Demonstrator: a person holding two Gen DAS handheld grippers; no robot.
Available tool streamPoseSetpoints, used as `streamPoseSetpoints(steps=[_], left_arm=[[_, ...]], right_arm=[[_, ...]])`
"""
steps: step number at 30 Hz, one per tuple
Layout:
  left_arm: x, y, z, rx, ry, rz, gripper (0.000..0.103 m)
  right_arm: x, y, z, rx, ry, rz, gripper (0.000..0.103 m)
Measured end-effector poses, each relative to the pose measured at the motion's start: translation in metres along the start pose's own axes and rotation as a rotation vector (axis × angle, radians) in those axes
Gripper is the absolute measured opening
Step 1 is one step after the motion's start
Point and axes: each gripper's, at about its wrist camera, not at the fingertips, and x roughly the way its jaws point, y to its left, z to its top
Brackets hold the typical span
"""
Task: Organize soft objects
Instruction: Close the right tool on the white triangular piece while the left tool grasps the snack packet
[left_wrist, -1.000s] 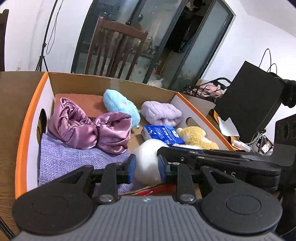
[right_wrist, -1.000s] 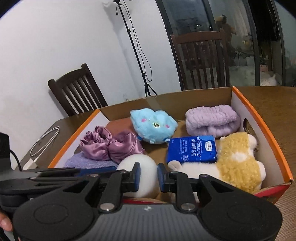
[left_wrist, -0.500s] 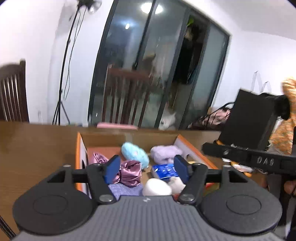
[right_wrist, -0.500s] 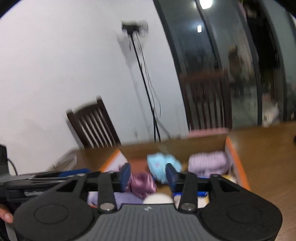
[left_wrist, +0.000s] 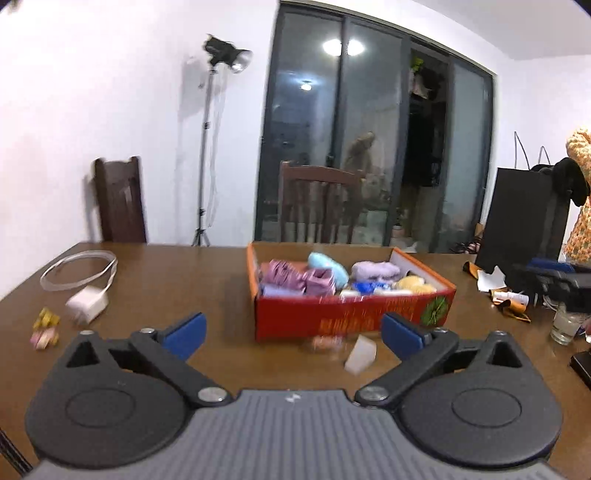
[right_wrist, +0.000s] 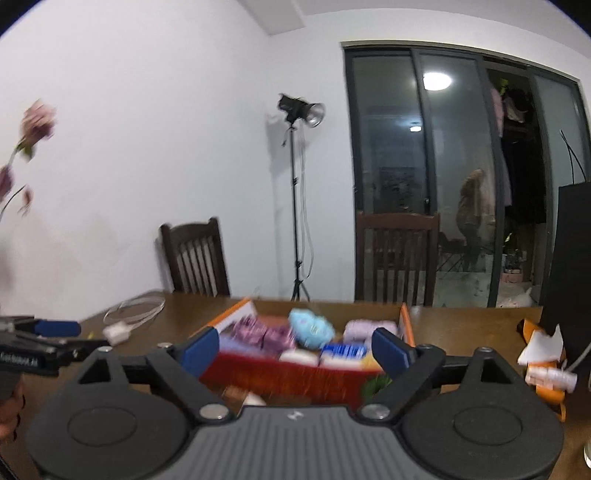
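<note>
A red and orange cardboard box (left_wrist: 351, 314) stands on the wooden table and holds soft things: a pink satin scrunchie (left_wrist: 295, 278), a light blue plush (left_wrist: 328, 264), a lilac headband (left_wrist: 375, 267), a yellow plush (left_wrist: 410, 282) and a blue tissue pack (left_wrist: 365, 286). My left gripper (left_wrist: 293, 334) is open and empty, well back from the box. My right gripper (right_wrist: 295, 349) is open and empty, in front of the box (right_wrist: 280, 373). The blue plush (right_wrist: 310, 328) and the headband (right_wrist: 369, 328) show there too.
A white block (left_wrist: 360, 356) and a small pink item (left_wrist: 327, 341) lie in front of the box. A charger with cable (left_wrist: 86, 304) and small sweets (left_wrist: 44, 328) lie at the left. A black bag (left_wrist: 524, 225), a glass (left_wrist: 563, 326) and clutter stand at the right. Chairs stand behind the table.
Both grippers have pulled back and up from over the box and opened wide. The box, close under them a second ago, now sits farther off on the table.
</note>
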Motion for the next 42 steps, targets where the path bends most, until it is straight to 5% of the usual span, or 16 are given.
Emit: streamPoseSetpoints(steps=[8,15,20,33,36,37,38,39,42], left_arm=[[-0.036,0.004,-0.053,-0.003,0.075,0.052,0.103],[-0.040,0.012,-0.054,-0.042,0.080,0.055,0.103],[-0.016,0.013,-0.057,-0.030,0.157,0.071,0.103],[0.050,0.029,-0.038,-0.050,0.196,0.103,0.103],[0.071,0.024,-0.031,-0.022,0.191,0.091,0.103],[0.078,0.021,-0.028,-0.012,0.192,0.081,0.103],[0.086,0.018,-0.025,-0.005,0.190,0.067,0.102],[0.096,0.014,-0.022,-0.001,0.187,0.048,0.101],[0.128,-0.001,-0.016,0.022,0.214,0.011,0.094]], right_arm=[[-0.039,0.030,-0.073,0.030,0.100,0.071,0.100],[-0.042,0.041,-0.082,0.037,0.130,0.066,0.100],[-0.023,0.032,-0.086,0.065,0.183,0.037,0.097],[0.111,0.026,-0.060,0.112,0.286,0.151,0.056],[0.149,0.032,-0.054,0.090,0.302,0.119,0.052],[0.160,0.033,-0.054,0.073,0.313,0.110,0.048],[0.172,0.033,-0.055,0.061,0.346,0.115,0.028],[0.182,0.032,-0.057,0.055,0.390,0.127,0.020],[0.177,0.013,-0.055,0.099,0.377,0.173,0.019]])
